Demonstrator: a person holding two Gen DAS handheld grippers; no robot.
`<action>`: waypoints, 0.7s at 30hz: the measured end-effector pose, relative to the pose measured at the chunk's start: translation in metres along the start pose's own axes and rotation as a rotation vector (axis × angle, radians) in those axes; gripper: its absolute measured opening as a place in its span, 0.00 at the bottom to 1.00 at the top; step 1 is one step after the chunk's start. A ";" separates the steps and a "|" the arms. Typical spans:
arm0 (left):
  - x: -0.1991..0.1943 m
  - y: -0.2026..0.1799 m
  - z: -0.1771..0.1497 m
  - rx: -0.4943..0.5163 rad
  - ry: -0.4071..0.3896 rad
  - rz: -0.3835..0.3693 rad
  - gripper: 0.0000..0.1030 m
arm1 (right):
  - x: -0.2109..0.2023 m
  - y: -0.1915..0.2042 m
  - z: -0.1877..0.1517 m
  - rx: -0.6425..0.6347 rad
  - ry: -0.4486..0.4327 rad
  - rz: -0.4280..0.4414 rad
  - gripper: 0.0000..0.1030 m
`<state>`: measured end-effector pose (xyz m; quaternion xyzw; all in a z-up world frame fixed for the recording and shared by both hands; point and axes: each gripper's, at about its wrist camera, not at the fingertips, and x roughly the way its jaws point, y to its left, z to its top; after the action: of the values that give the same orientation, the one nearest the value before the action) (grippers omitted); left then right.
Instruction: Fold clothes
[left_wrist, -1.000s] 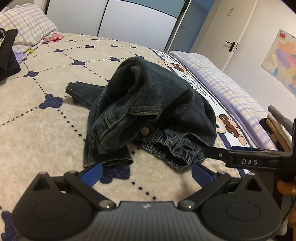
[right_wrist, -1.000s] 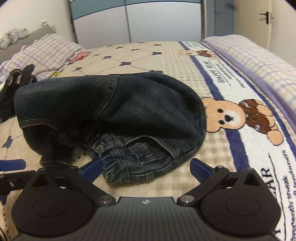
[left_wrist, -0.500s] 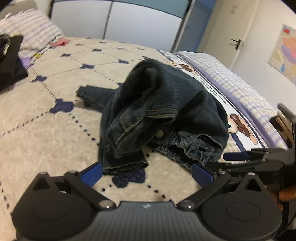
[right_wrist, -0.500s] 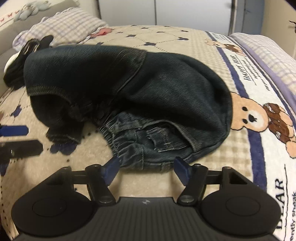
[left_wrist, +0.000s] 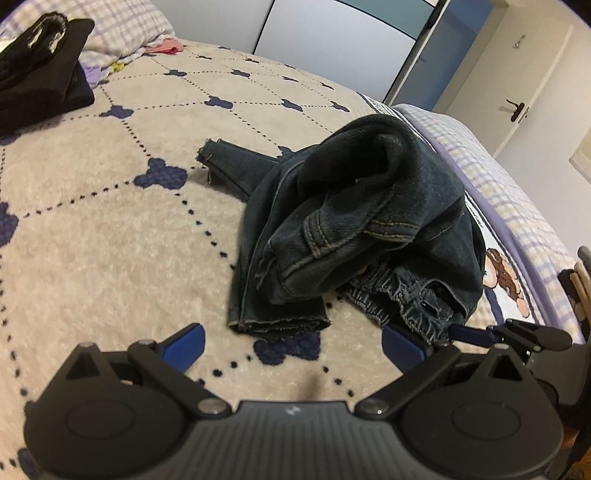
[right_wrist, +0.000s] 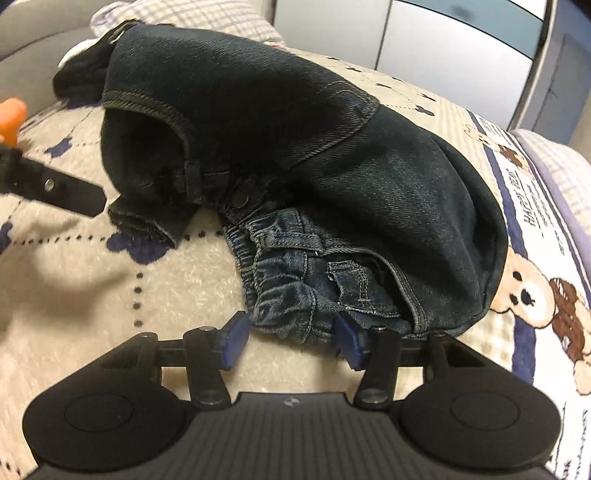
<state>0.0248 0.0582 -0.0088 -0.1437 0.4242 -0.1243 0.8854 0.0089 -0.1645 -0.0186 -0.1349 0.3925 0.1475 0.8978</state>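
A pair of dark blue jeans (left_wrist: 362, 221) lies in a crumpled heap on the bed, one leg hem (left_wrist: 221, 162) sticking out to the back left. In the right wrist view the jeans (right_wrist: 332, 147) fill the frame, with the elastic waistband (right_wrist: 280, 291) nearest. My right gripper (right_wrist: 291, 336) is half closed, its blue pads on either side of the waistband edge. It also shows in the left wrist view (left_wrist: 476, 334) at the heap's right. My left gripper (left_wrist: 291, 343) is open and empty, just short of the near hem (left_wrist: 280, 325).
The bed has a beige blanket (left_wrist: 110, 240) with navy dotted lines and a bear-print strip (right_wrist: 535, 295) on the right. Black clothing (left_wrist: 40, 74) and a checked pillow (left_wrist: 125, 33) lie at the back left. Wardrobe doors (left_wrist: 332, 40) stand behind.
My right gripper has moved forward to the waistband and narrowed its jaws around it. My left gripper has shifted left, still open.
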 end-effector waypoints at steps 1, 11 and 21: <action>0.000 0.001 0.000 -0.010 0.001 -0.005 0.99 | -0.002 0.000 0.000 -0.013 0.001 0.003 0.54; 0.002 0.004 0.000 -0.039 0.013 -0.035 1.00 | 0.009 0.008 -0.004 -0.118 0.015 -0.100 0.54; 0.007 0.002 -0.003 -0.046 0.036 -0.062 0.99 | 0.009 0.004 0.001 -0.082 -0.022 -0.113 0.34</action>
<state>0.0264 0.0576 -0.0167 -0.1750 0.4383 -0.1444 0.8697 0.0146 -0.1592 -0.0250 -0.1918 0.3678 0.1140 0.9028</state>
